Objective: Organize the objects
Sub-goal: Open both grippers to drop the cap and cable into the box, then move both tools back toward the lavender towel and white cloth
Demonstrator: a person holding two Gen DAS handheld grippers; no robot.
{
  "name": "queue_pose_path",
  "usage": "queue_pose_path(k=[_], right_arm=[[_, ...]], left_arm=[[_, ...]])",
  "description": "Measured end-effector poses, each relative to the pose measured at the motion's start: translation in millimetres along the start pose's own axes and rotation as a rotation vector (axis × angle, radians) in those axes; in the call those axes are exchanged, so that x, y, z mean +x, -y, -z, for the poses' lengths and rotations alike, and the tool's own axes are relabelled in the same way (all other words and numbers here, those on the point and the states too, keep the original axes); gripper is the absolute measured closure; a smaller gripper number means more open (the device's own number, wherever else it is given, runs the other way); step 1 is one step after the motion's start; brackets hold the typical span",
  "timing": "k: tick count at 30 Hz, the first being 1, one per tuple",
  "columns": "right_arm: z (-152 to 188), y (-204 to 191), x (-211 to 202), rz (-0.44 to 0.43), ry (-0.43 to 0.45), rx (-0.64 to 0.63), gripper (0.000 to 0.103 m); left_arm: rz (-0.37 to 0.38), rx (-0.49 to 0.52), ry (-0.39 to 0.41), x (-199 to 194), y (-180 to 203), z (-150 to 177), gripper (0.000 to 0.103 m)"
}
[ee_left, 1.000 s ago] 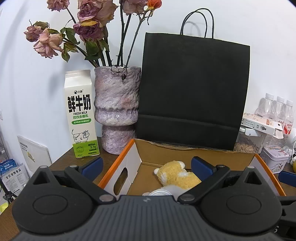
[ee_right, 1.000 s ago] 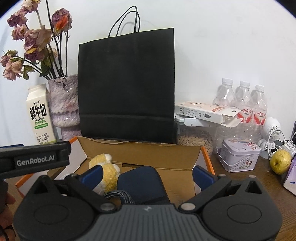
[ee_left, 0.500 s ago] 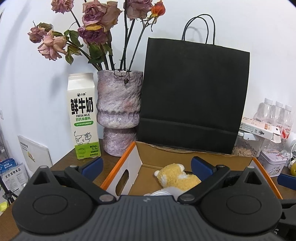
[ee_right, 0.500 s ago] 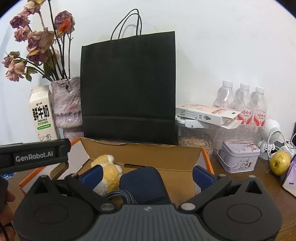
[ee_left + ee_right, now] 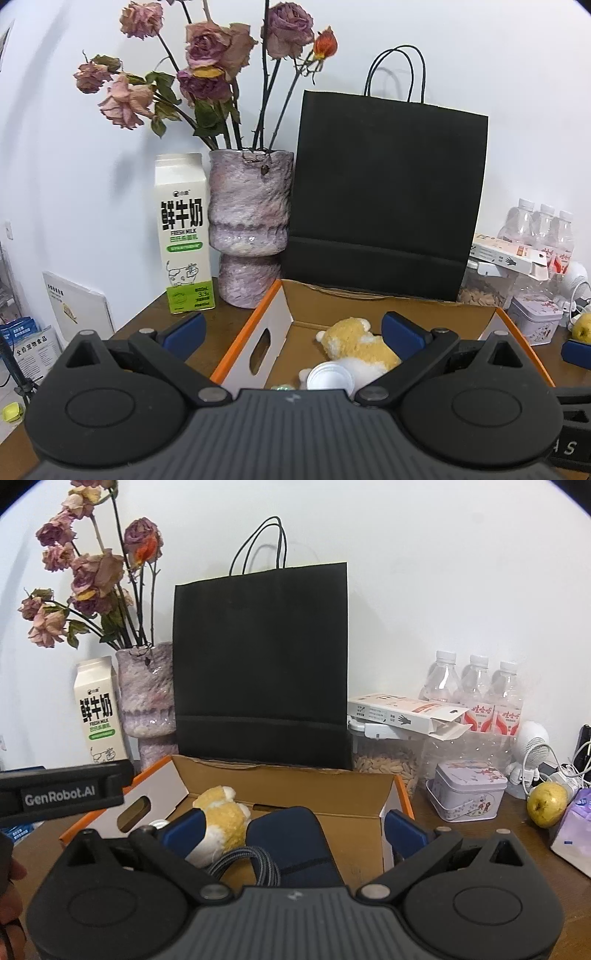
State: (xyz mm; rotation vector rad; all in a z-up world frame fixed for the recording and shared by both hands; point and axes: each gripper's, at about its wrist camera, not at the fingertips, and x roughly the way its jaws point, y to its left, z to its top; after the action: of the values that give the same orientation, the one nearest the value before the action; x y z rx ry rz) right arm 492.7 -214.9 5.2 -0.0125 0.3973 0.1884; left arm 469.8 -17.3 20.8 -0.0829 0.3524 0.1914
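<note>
Cardboard box on the counter already holds plush dog, white cap & navy pouch w/ cable, so both hand-held grippers, left & right, hover empty w/ jaws apart, prob. picking next item.

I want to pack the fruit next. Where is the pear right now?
In the right wrist view the pear sits on the table at the far right, between the patterned tin and a purple packet.
</note>
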Motion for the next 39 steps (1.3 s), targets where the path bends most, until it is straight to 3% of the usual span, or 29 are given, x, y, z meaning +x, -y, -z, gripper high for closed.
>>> queue_pose_path(k=[26, 39], right_arm=[[33, -19, -114, -0.025, 0.039, -0.042, 0.000], [54, -29, -160, -0.048, 0.041, -0.035, 0.000]], left_arm=[[0.068, 0.046, 0.031, -117, -32, 24, 0.000], [0.067, 0.062, -0.012, -156, -63, 50, 0.000]])
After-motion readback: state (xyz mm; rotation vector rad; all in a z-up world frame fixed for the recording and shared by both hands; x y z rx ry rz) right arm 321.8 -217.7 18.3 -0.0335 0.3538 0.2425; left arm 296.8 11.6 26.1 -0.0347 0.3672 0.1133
